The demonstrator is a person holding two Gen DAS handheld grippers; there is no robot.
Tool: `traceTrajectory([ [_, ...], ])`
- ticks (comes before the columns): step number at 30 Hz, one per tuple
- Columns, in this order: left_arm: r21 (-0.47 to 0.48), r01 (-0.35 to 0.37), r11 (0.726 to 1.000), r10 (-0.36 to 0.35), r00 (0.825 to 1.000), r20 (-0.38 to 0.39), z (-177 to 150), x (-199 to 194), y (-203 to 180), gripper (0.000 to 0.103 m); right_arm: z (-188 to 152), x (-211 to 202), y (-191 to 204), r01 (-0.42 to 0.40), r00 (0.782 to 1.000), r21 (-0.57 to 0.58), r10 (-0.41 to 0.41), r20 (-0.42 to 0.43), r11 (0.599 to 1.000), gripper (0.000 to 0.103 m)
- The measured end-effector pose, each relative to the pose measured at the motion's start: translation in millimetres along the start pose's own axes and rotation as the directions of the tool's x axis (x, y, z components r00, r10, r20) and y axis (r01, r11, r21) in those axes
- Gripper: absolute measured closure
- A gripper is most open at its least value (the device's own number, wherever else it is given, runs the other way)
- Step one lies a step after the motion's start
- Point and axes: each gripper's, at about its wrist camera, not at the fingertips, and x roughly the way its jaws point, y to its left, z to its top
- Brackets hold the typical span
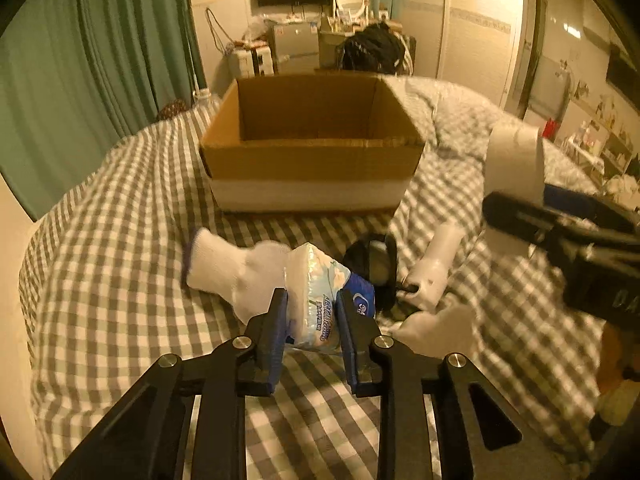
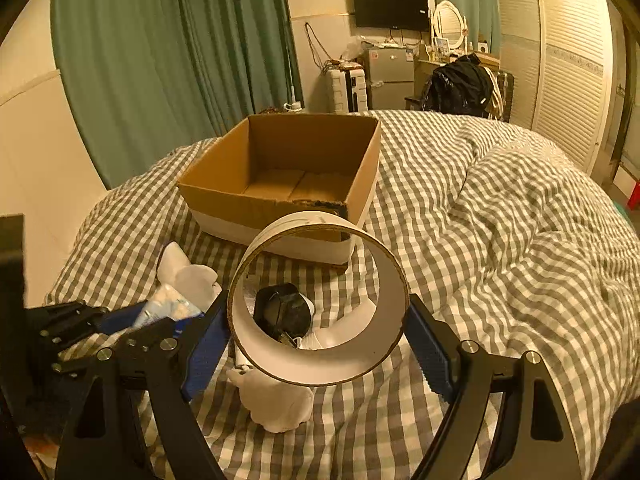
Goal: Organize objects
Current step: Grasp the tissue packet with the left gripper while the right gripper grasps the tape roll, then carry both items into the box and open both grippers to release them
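Observation:
My left gripper (image 1: 313,312) is shut on a blue-and-white tissue pack (image 1: 320,284), held just above the checked bed; it also shows in the right wrist view (image 2: 168,308). My right gripper (image 2: 318,332) is shut on a wide white tape ring (image 2: 320,356), held up in the air; the ring shows in the left wrist view (image 1: 514,160). An open, empty cardboard box (image 1: 312,160) stands ahead on the bed, also in the right wrist view (image 2: 280,184). A white sock (image 1: 236,268), a black round object (image 1: 374,268) and a white tube (image 1: 436,268) lie between grippers and box.
The bed is covered by a rumpled grey-white checked duvet (image 2: 500,220), piled higher on the right. Another white sock (image 2: 276,400) lies under the ring. Green curtains (image 2: 160,60) hang left; a fridge, chair and wardrobe stand behind the bed.

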Motion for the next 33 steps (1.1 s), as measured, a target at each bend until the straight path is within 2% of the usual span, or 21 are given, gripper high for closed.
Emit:
traceTrajectory([
  [7, 0.006, -0.025, 1.0, 0.025, 0.993, 0.114, 46.5, -22.2, 9.5, 0.079, 26.5, -22.8, 11.0, -0.019, 0.997, -0.048, 0.022, 0.071, 0.999, 0.021],
  [12, -0.01, -0.041, 0.999, 0.042, 0.98, 0.192, 96.8, -26.5, 26.0, 0.079, 67.7, -32.2, 21.5, -0.021, 0.991, -0.101, 0.035, 0.13, 0.995, 0.021],
  [18, -0.045, -0.042, 0.998, 0.052, 0.967, 0.249, 158.7, -8.1, 46.8, 0.079, 126.2, -20.7, 30.4, -0.024, 0.98, -0.124, 0.048, 0.195, 0.992, 0.021],
  [22, -0.047, -0.067, 0.997, 0.077, 0.965, 0.251, 197.5, 19.9, 55.1, 0.079, 164.0, 5.8, 33.2, -0.02, 0.975, -0.111, 0.044, 0.216, 0.994, 0.021],
  [25, -0.051, -0.077, 0.996, 0.087, 0.969, 0.23, 212.6, 45.6, 59.4, 0.079, 187.7, 35.6, 33.3, -0.023, 0.976, -0.084, 0.041, 0.216, 0.996, 0.021],
  [28, -0.026, -0.104, 0.994, 0.107, 0.97, 0.22, 207.5, 72.4, 60.5, 0.079, 199.3, 70.7, 27.9, -0.024, 0.98, -0.045, 0.032, 0.196, 0.999, 0.021],
  [33, 0.005, -0.136, 0.991, 0.133, 0.972, 0.193, 189.4, 112.5, 57.2, 0.079, 191.5, 129.4, 11.0, 0.012, 0.991, -0.003, -0.012, 0.13, 1.0, 0.021],
])
